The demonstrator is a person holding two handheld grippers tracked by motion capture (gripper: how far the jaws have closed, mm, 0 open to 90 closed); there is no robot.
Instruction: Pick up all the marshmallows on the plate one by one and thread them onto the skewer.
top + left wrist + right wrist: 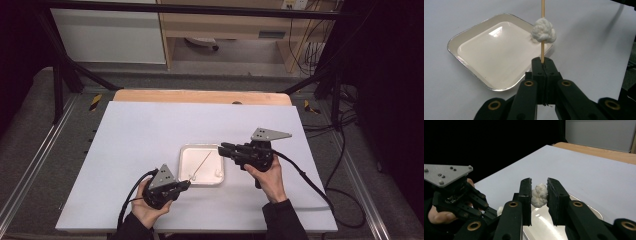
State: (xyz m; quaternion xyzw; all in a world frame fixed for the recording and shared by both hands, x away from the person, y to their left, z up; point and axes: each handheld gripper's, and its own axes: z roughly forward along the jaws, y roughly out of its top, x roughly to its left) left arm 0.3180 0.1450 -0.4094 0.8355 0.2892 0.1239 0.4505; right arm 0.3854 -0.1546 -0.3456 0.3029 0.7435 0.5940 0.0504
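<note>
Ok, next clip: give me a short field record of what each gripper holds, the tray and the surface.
left gripper: shut on wooden skewer, one white puffy lump threaded on it
right gripper: shut on second white lump, raised above the tray
tray: square, white, shiny rim; the skewer reaches over it
surface: white tabletop

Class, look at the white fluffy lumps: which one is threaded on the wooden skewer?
The lump on the skewer clamped in the left gripper. The other lump sits pinched in the right gripper, unskewered.
</note>
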